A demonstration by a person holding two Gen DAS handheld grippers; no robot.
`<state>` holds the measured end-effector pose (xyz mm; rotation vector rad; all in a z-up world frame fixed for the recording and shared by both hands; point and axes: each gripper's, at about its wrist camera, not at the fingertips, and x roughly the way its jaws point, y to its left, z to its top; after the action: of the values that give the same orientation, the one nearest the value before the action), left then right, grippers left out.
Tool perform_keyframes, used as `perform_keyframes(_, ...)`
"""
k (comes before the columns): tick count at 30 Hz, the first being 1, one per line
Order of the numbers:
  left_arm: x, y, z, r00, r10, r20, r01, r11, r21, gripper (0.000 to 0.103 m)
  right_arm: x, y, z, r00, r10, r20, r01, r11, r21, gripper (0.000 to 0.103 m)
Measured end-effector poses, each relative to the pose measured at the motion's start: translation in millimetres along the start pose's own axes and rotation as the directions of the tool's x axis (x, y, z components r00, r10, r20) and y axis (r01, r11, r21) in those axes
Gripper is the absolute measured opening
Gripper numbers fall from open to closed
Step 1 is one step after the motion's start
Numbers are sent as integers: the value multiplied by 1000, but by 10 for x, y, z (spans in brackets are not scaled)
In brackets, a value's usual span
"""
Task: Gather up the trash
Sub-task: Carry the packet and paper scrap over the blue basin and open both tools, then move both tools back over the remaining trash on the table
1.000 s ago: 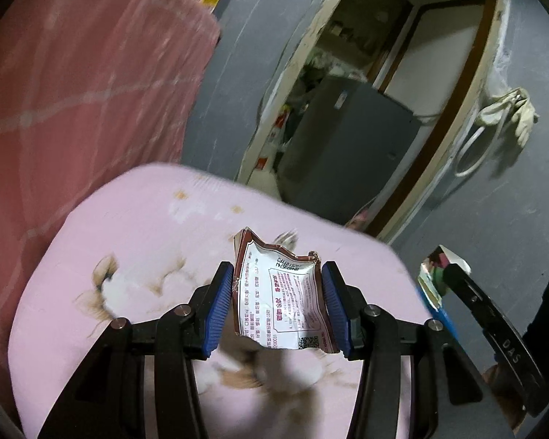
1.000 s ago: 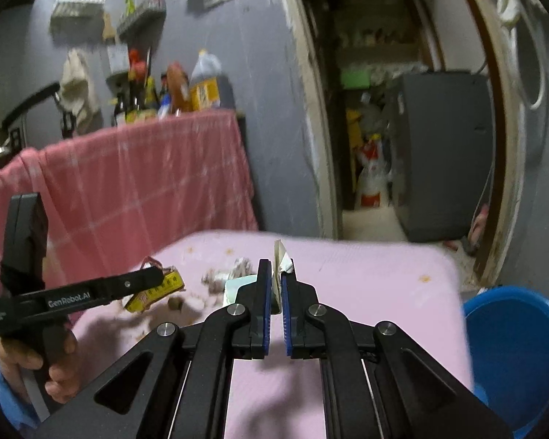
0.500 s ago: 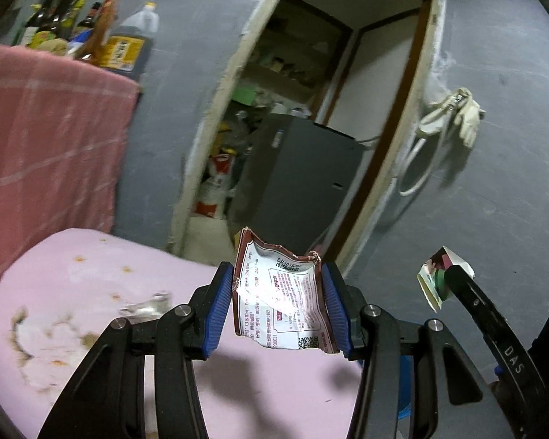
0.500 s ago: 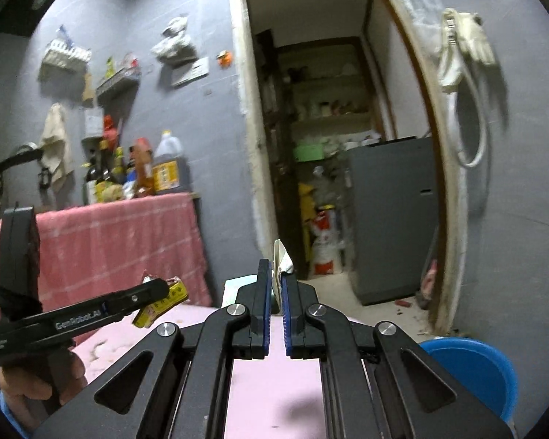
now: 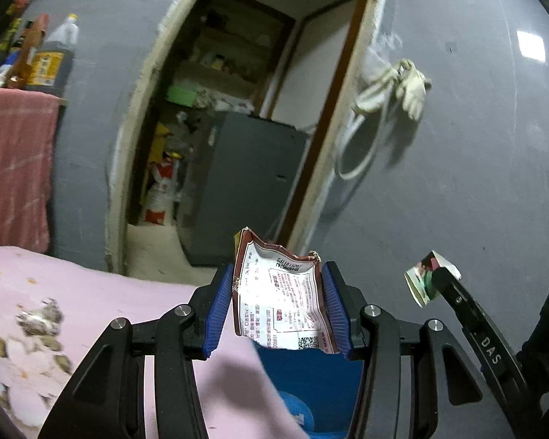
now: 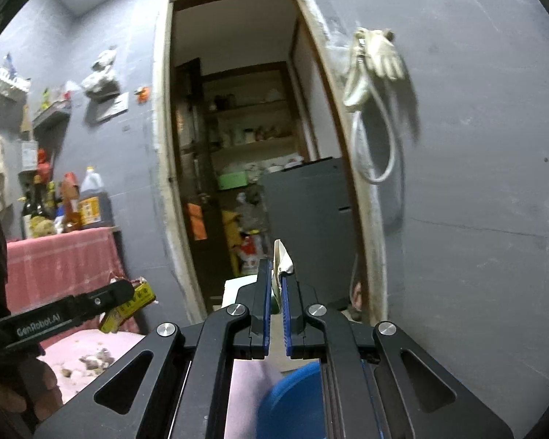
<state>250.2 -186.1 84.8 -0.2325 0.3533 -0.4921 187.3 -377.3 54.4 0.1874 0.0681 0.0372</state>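
Note:
My left gripper (image 5: 280, 305) is shut on a crumpled white wrapper (image 5: 278, 292) with a brown border and red print, held upright between the blue pads. It hangs over the rim of a blue bin (image 5: 311, 380). The same wrapper shows its yellow side (image 6: 128, 303) in the right wrist view, at the left gripper's tip (image 6: 122, 291). My right gripper (image 6: 275, 274) is shut on a thin folded scrap of packaging (image 6: 282, 258); that scrap (image 5: 422, 280) also appears at the right in the left wrist view. The blue bin (image 6: 292, 398) lies just below the right gripper.
A pink table (image 5: 91, 311) with stains and crumbs (image 5: 40, 318) sits at the lower left. Behind it is a red-clothed counter (image 6: 58, 259) with bottles. Ahead are a grey wall, an open doorway with a dark cabinet (image 5: 245, 183), and a glove and hose (image 6: 377, 62) hanging on the wall.
Both grippers have swung right and upward, off the pink table toward the doorway. The blue bin has come under them. Each still grips its piece of trash.

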Motion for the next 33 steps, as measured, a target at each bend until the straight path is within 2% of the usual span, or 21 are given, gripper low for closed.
perform_keyframes(3,220,-112,-97,998,-7,-64,9,999,33,43,52,-159,-76,999,-35,-28,35,999,16,4)
perform_keyframes(7,487,-181,-221,990,-15,-137,18,1000,22,43,128,-362,-214,995,-61,-82,65,997,50,4)
perform_keyframes(13,766,-326,-402,981,-4,-196,15,999,53,44,238,-595,-389,977,-120,-178,135,988,79,4)
perform_keyframes(21,1050,-371,-635,962,-2,-272,11,999,32,45,310,-797,-488,960,-134,-248,169,978,126,5)
perform_keyframes(24,1111,-345,-671,956,-1,-294,5,1000,11,46,360,-853,-524,945,-153,-288,196,972,126,11)
perform_keyframes(26,1120,-329,-677,952,-3,-307,5,1000,6,46,367,-897,-546,940,-156,-303,205,969,139,18)
perform_keyframes(27,1116,-322,-681,951,-4,-308,6,1000,7,48,364,-906,-546,939,-156,-305,207,968,143,28)
perform_keyframes(28,1109,-322,-676,952,-6,-308,8,1000,6,49,350,-916,-543,941,-154,-302,205,967,148,31)
perform_keyframes(30,1090,-307,-675,952,-17,-305,16,1000,-4,54,327,-921,-533,942,-157,-296,208,967,150,31)
perform_keyframes(33,1049,-277,-643,954,-17,-299,12,1000,-17,54,303,-918,-502,944,-168,-285,216,965,146,33)
